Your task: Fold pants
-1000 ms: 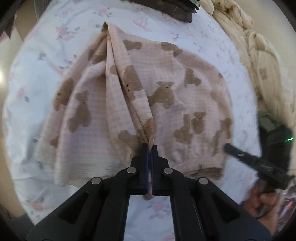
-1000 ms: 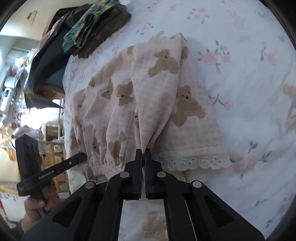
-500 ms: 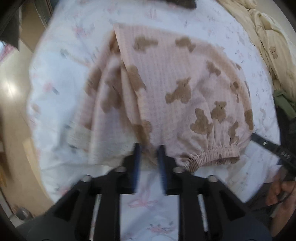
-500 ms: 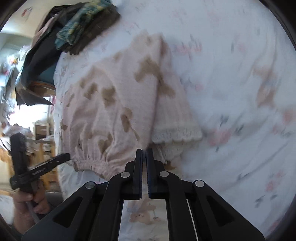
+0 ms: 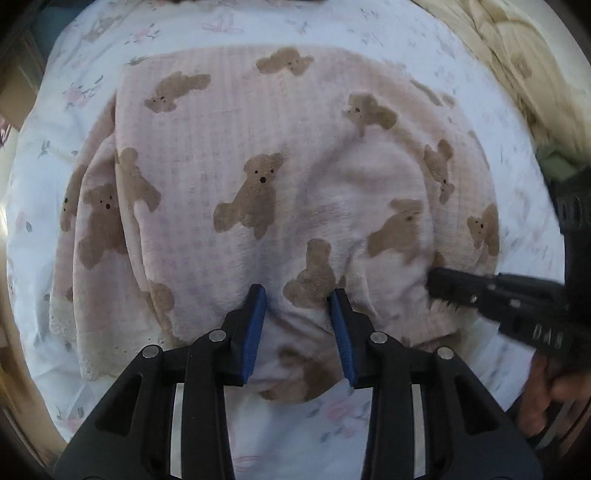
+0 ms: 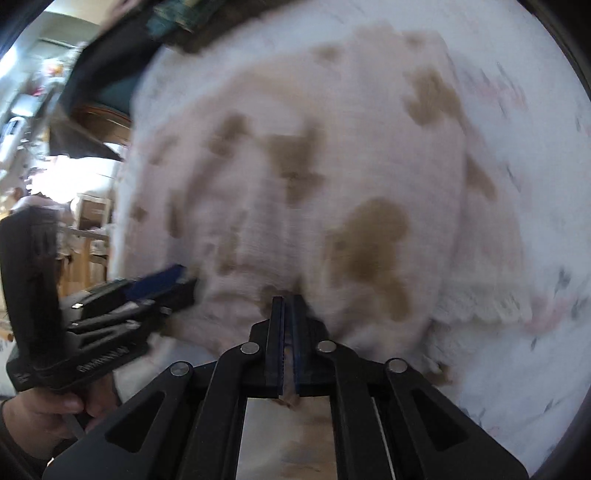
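Observation:
Pink pants (image 5: 280, 206) with brown bears lie folded on the white floral sheet (image 5: 81, 85); their lace hems are at the left. My left gripper (image 5: 297, 295) stands over the near edge. Its jaws are opening, and the cloth lies loose between the blue pads (image 5: 255, 314). My right gripper (image 5: 434, 286) touches the waistband end at the right. In the blurred right wrist view the right gripper (image 6: 288, 299) is shut on the pants (image 6: 332, 166), and a bit of cloth shows between its pads. The left gripper (image 6: 184, 284) is at the pants' left edge.
A beige quilt (image 5: 517, 55) is bunched at the bed's far right. Dark folded clothes (image 6: 177, 22) sit at the far end of the bed. The bed's edge and room furniture (image 6: 88, 221) lie to the left. A hand (image 5: 546, 398) holds each gripper.
The pants hung pinched in both grippers and now lie flat on the sheet. My left gripper has opened and let go. Both grippers have come down close to the cloth.

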`<action>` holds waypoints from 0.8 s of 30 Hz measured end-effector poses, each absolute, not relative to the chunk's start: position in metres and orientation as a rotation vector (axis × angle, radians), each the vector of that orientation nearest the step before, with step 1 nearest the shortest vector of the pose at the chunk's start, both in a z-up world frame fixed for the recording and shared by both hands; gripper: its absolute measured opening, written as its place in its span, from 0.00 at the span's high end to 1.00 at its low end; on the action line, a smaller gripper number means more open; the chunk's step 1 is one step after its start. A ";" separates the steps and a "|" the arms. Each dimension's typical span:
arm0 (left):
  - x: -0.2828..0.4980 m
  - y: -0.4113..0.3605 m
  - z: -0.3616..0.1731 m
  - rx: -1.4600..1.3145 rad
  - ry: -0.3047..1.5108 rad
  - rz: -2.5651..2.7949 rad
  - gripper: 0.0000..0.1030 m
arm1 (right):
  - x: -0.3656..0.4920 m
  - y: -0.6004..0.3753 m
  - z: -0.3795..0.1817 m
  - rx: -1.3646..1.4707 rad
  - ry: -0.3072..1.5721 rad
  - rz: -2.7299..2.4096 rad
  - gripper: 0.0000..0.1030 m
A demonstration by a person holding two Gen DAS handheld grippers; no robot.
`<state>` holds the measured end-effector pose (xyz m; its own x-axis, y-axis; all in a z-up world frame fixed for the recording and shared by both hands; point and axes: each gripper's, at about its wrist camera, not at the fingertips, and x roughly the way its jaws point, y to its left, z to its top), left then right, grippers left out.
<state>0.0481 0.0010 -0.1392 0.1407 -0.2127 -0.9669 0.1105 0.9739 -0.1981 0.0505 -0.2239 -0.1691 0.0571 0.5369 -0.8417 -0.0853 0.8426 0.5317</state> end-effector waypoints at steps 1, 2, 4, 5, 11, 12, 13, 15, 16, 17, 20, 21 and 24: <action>0.047 0.002 -0.138 -0.080 1.414 -0.237 0.68 | 0.049 -0.231 -0.172 0.409 1.456 0.474 1.00; 0.044 0.003 -0.135 -0.068 1.422 -0.241 0.68 | 0.049 -0.238 -0.172 0.434 1.459 0.461 1.00; 0.043 0.007 -0.132 -0.071 1.428 -0.237 0.67 | 0.047 -0.255 -0.167 0.431 1.451 0.397 1.00; 0.042 0.013 -0.130 -0.077 1.436 -0.218 0.66 | 0.045 -0.262 -0.165 0.412 1.447 0.363 0.99; 0.030 0.028 -0.096 -0.097 1.381 -0.209 0.44 | 0.042 -0.295 -0.134 0.519 1.354 0.344 0.95; 0.029 0.031 -0.088 -0.094 1.357 -0.209 0.37 | 0.040 -0.301 -0.122 0.538 1.302 0.354 0.95; 0.028 0.035 -0.080 -0.089 1.326 -0.195 0.26 | 0.039 -0.302 -0.116 0.556 1.275 0.363 0.95; 0.031 0.049 -0.070 -0.116 1.294 -0.141 0.23 | 0.040 -0.313 -0.107 0.594 1.238 0.364 0.95; 0.037 0.058 -0.067 -0.148 1.297 -0.128 0.23 | 0.041 -0.320 -0.104 0.621 1.230 0.355 0.94; 0.042 0.065 -0.066 -0.163 1.299 -0.124 0.23 | 0.045 -0.327 -0.103 0.643 1.231 0.360 0.94; 0.060 0.094 -0.061 -0.159 1.306 -0.092 0.22 | 0.059 -0.329 -0.097 0.639 1.240 0.376 0.80; 0.069 0.098 -0.062 -0.145 1.307 -0.078 0.22 | 0.065 -0.334 -0.094 0.630 1.238 0.383 0.65; 0.094 0.119 -0.066 -0.163 1.313 -0.081 0.22 | 0.083 -0.347 -0.092 0.612 1.233 0.395 0.41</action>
<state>0.0935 0.1194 -0.0658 0.2542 -0.1517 -0.9552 -0.0326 0.9857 -0.1652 0.0826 -0.3466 -0.0922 0.2952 0.5908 -0.7509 0.0439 0.7767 0.6283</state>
